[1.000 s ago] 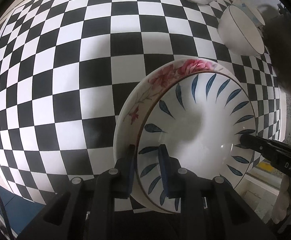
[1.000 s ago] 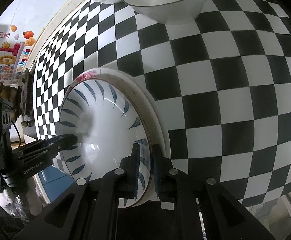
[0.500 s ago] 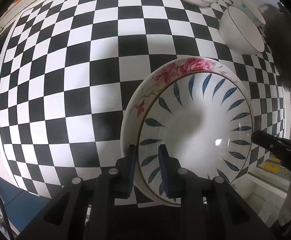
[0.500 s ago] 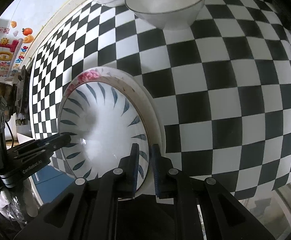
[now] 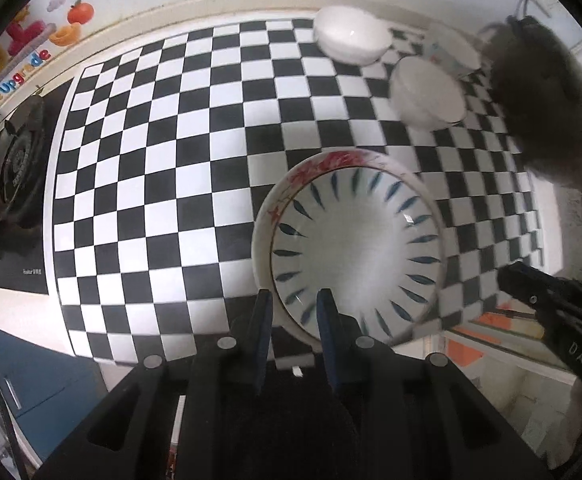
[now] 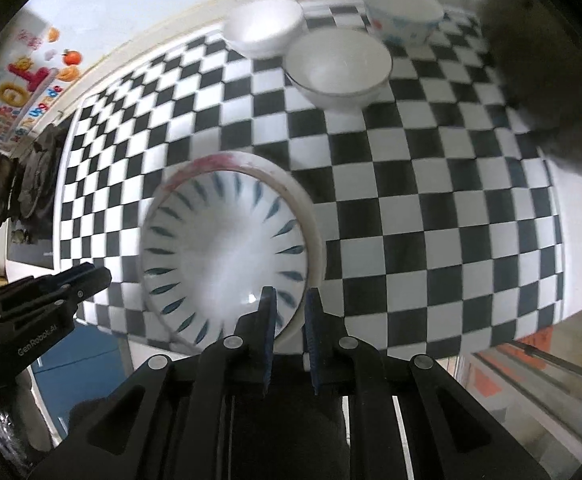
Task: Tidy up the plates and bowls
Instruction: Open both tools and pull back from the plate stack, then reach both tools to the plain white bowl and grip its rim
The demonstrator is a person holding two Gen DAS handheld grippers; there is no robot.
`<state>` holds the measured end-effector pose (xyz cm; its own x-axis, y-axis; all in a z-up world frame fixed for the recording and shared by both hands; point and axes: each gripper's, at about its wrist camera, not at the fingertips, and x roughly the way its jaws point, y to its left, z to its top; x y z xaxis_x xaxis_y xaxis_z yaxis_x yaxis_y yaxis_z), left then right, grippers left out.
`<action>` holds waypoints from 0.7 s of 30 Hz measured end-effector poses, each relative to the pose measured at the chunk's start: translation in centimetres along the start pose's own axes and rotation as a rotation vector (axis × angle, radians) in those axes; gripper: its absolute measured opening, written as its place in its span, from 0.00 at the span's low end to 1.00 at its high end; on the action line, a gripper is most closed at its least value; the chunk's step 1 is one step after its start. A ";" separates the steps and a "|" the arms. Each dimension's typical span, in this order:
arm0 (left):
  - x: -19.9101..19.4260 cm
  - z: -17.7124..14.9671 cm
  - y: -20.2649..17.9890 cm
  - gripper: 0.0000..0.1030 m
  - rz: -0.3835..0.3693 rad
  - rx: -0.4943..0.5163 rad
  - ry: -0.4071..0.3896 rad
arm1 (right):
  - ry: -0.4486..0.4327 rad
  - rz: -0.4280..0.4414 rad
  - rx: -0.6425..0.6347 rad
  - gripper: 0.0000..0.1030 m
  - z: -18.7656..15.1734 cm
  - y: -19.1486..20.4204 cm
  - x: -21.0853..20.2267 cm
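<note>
Three bowls (image 6: 338, 67) sit beyond the held plates (image 5: 355, 248).

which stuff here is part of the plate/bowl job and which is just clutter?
Job:
- blue-leaf plate, stacked in the floral plate, gripped by left gripper and right gripper
- plain white bowl
- dark-rimmed bowl
- patterned bowl

Lying about:
- gas stove
- wall stickers
- checkered counter

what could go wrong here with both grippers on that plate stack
The blue-leaf plate sits loose in the floral plate; each gripper, left and right, pinches only a thin bit of rim, so a tilt could let it slide out. The stack hangs near the checkered counter's front edge, so a slip may miss it.
</note>
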<state>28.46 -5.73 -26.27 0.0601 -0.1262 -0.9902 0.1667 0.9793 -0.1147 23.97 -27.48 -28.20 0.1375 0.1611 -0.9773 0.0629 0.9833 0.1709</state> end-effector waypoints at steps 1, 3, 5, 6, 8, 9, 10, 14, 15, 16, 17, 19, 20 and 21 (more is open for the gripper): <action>-0.6 -0.2 -0.3 0.20 -0.002 0.004 0.000 | -0.011 0.004 -0.005 0.19 -0.3 0.4 -1.0; -1.9 -0.6 -0.4 0.20 -0.011 0.006 -0.005 | -0.033 0.009 -0.012 0.19 -0.9 1.2 -2.9; -3.2 -0.8 -0.2 0.20 -0.019 0.009 -0.007 | -0.046 0.018 -0.014 0.20 -1.3 1.9 -4.5; -3.8 -0.9 -0.3 0.20 -0.027 0.009 -0.010 | -0.050 0.023 -0.012 0.20 -1.4 2.1 -5.0; -4.8 -1.2 -0.5 0.20 -0.031 0.015 -0.015 | -0.060 0.028 -0.011 0.20 -1.8 2.6 -6.2; -5.3 -1.3 -0.5 0.20 -0.037 0.017 -0.021 | -0.064 0.027 -0.009 0.20 -2.1 2.7 -6.9; -5.8 -1.4 -0.5 0.20 -0.039 0.018 -0.027 | -0.069 0.027 -0.007 0.20 -2.4 2.9 -7.4; -7.0 -1.6 -0.3 0.20 -0.054 0.019 -0.039 | -0.083 0.028 -0.002 0.20 -3.0 3.5 -8.9; -7.2 -1.7 -0.3 0.20 -0.058 0.021 -0.043 | -0.085 0.024 -0.001 0.20 -3.1 3.6 -9.3; -7.3 -1.7 -0.2 0.20 -0.060 0.021 -0.047 | -0.088 0.024 0.003 0.20 -3.2 3.7 -9.5; -7.4 -1.7 -0.2 0.20 -0.062 0.022 -0.049 | -0.091 0.021 0.005 0.20 -3.2 3.8 -9.8; -7.5 -1.7 -0.2 0.20 -0.066 0.029 -0.056 | -0.097 0.016 0.009 0.20 -3.2 3.9 -9.9; -7.6 -1.6 -0.1 0.20 -0.071 0.034 -0.059 | -0.103 0.014 0.013 0.20 -3.2 3.9 -10.1; -7.6 -1.5 -0.1 0.20 -0.076 0.039 -0.062 | -0.105 0.012 0.018 0.21 -3.2 4.0 -10.1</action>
<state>26.56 -4.64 -18.88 0.1063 -0.2103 -0.9718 0.2115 0.9598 -0.1845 19.70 -24.94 -18.02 0.2411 0.1625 -0.9568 0.0782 0.9794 0.1861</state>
